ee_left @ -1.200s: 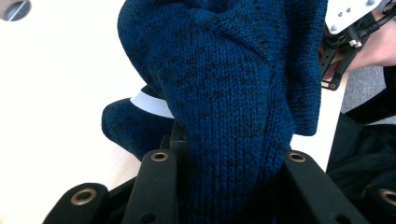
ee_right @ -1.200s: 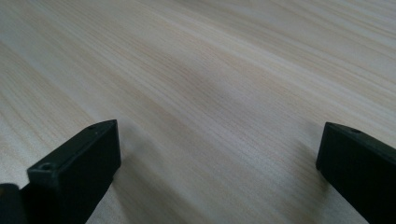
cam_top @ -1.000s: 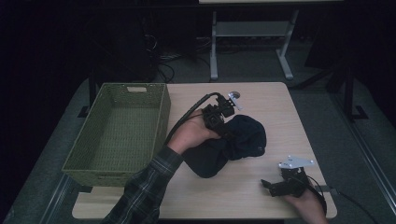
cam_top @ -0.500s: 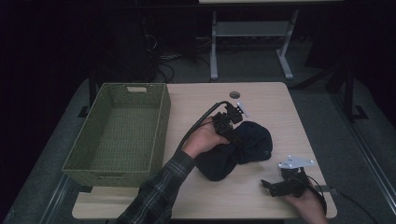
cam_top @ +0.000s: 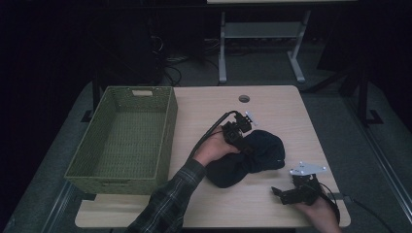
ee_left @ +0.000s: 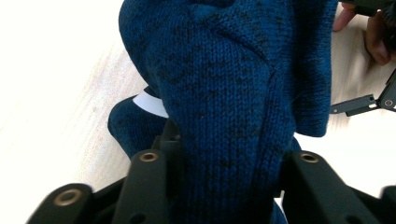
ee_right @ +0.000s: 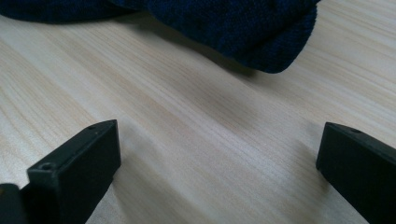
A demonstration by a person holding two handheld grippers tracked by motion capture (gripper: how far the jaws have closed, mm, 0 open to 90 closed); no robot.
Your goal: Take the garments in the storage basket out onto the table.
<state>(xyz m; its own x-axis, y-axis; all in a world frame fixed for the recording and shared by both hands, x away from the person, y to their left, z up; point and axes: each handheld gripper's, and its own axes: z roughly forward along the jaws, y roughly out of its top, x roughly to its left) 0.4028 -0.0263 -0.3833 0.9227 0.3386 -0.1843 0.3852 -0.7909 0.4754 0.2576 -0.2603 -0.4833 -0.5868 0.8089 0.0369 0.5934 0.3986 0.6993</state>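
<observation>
A light wooden tabletop (cam_top: 272,104) seen from above, with a person's two hands coming in from the near edge. At the middle of the tabletop lies a dark blue knitted garment (cam_top: 252,158), bunched into a rounded heap. The left hand-held gripper (cam_top: 238,130) sits on the far left part of that heap, held by a hand with a plaid sleeve (cam_top: 170,201) behind it. In the left gripper view, its two black jaws are closed around a thick fold of the knitted garment (ee_left: 233,93), which rises between them; a small white label (ee_left: 150,103) shows at a gap in the fabric. The right hand-held gripper (cam_top: 282,194) rests near the right near corner of the tabletop, just beside the garment's near right edge but not touching it. In the right gripper view, its jaws stand wide apart with nothing between them, low over bare wood, and the garment's rounded edge (ee_right: 261,32) lies farther off. A green woven basket (cam_top: 167,126) stands at the left of the tabletop, well apart from the garment.
</observation>
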